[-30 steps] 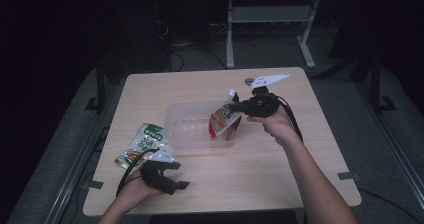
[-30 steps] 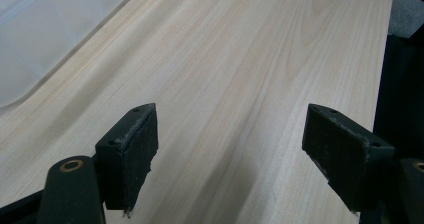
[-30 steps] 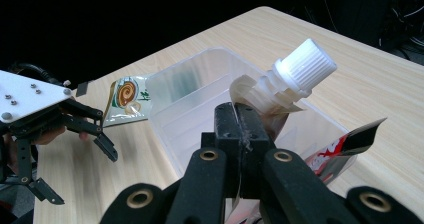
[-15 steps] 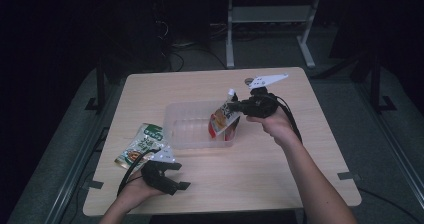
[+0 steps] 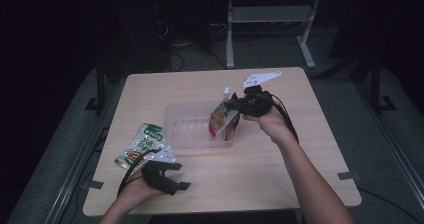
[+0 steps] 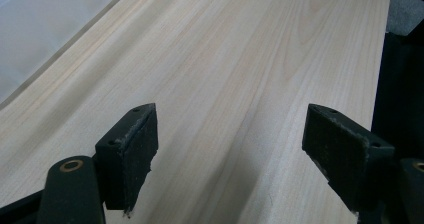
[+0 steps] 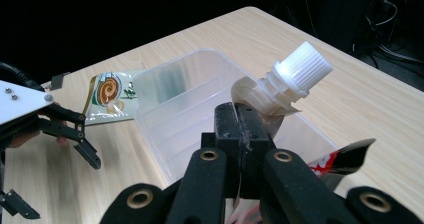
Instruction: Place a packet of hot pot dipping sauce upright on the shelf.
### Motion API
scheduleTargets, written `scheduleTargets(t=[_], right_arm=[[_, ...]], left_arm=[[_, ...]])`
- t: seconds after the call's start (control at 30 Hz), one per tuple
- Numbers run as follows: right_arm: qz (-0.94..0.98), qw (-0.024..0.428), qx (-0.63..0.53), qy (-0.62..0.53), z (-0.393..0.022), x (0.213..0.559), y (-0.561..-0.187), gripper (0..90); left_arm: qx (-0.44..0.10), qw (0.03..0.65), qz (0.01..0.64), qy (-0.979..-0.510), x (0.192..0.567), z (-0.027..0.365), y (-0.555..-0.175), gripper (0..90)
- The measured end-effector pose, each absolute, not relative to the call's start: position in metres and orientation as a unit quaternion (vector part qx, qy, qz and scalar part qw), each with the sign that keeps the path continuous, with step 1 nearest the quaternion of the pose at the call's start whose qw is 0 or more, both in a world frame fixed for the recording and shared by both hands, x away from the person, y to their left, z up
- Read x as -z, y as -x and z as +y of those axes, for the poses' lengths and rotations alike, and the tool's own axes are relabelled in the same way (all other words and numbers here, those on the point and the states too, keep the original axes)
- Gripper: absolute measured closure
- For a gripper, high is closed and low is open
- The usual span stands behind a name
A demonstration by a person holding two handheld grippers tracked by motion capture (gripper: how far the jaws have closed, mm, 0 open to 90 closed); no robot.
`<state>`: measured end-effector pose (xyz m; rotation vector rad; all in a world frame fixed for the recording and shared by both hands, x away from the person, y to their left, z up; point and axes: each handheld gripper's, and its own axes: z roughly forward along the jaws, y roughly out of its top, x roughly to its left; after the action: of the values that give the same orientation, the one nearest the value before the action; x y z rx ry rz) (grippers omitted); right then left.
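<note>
your right gripper (image 5: 239,105) is clamped together on the upper edge of the spouted pouch (image 5: 223,118), just under its white cap (image 7: 299,63); in the right gripper view the two jaws meet flat on the foil with nothing else between them. the pouch hangs from that grip over the right end of the clear plastic bin (image 5: 190,134), its lower end dipping inside the bin's walls, though i cannot tell whether it touches the floor of the bin. its long axis runs nearly upright, tilted a little, with the cap pointing up and toward the far side and the red printed bottom pointing down into the bin.

your left gripper (image 5: 167,180) rests at the near left of the tabletop (image 5: 280,174), jaws standing apart with bare wood between them in the left gripper view, holding nothing.

by my reading you are partway through packing the bin: this pouch is over it but not yet let go, so lowering and releasing remain. the green snack packet (image 5: 141,146) lies flat on the tabletop just left of the bin, near your left gripper, and looks like the next one to go in.
</note>
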<state>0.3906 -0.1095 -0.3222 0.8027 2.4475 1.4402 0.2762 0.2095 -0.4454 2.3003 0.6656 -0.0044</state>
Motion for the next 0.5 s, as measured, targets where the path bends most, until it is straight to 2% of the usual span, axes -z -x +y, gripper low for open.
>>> scheduleTargets(t=[0.17, 0.5], right_arm=[[0.823, 0.097, -0.486, -0.276, -0.113, 0.319, -0.389, 89.7], [0.834, 0.094, -0.470, -0.272, -0.091, 0.329, -0.394, 89.7]], left_arm=[[0.003, 0.365, 0.260, -0.894, 0.446, 0.210, -0.277, 22.0], [0.003, 0.364, 0.257, -0.895, 0.446, 0.210, -0.278, 22.0]])
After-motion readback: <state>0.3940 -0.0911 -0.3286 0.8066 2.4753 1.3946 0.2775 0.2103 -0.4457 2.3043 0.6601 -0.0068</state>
